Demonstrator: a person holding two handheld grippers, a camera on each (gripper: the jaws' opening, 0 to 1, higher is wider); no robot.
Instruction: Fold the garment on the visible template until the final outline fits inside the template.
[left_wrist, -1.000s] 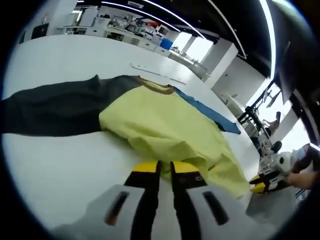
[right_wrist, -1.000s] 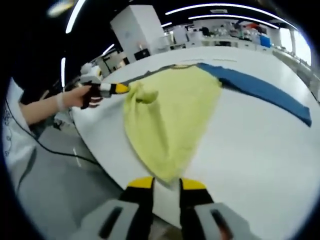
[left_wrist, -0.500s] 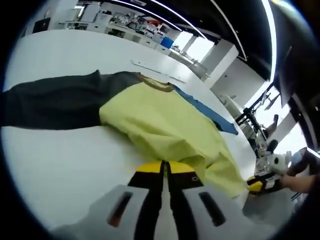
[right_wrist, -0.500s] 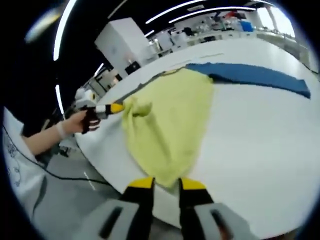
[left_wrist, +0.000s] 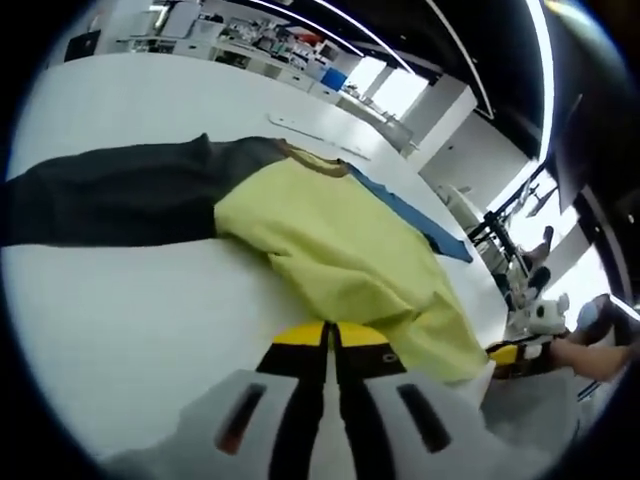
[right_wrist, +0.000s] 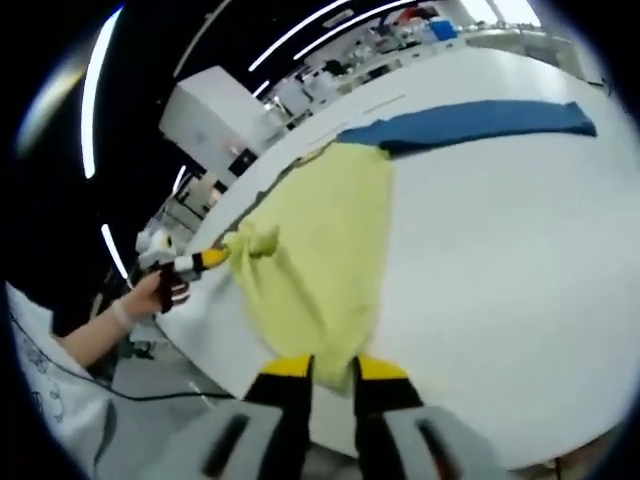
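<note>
Left gripper view, own claw: left gripper (left_wrist: 330, 335) rises at 6 o'clock, yellow-tipped jaws pressed together; the garment's near hem lies just past the tips, and whether cloth is pinched between them I cannot tell.
Left gripper view, garment: garment (left_wrist: 335, 255) has a yellow body with a brown collar at its far end, spread from centre toward 4 o'clock on the white table (left_wrist: 130, 310); one dark sleeve (left_wrist: 110, 205) runs out toward 9 o'clock, one blue sleeve (left_wrist: 410, 215) toward 2 o'clock.
Left gripper view, other claw: right gripper (left_wrist: 505, 355) sits at 4 o'clock at the table edge, yellow tip touching the yellow corner, held by a hand (left_wrist: 590, 355).
Left gripper view, far: lab benches along 12 o'clock, ceiling light strips above.
Right gripper view, own claw: right gripper (right_wrist: 330, 370) at 6 o'clock, jaws apart by a narrow gap with the yellow hem (right_wrist: 345, 365) caught between them.
Right gripper view, garment: yellow body (right_wrist: 320, 250) runs from the jaws up toward 11 o'clock on the table; blue sleeve (right_wrist: 480, 120) stretches toward 1 o'clock.
Right gripper view, other claw: left gripper (right_wrist: 215, 258) at 9 o'clock at the table edge, tip buried in a bunched yellow corner (right_wrist: 255, 240), gripping it; a hand (right_wrist: 160, 290) and forearm hold it.
Right gripper view, far: white cabinet (right_wrist: 215, 105) at 11 o'clock behind the table.
</note>
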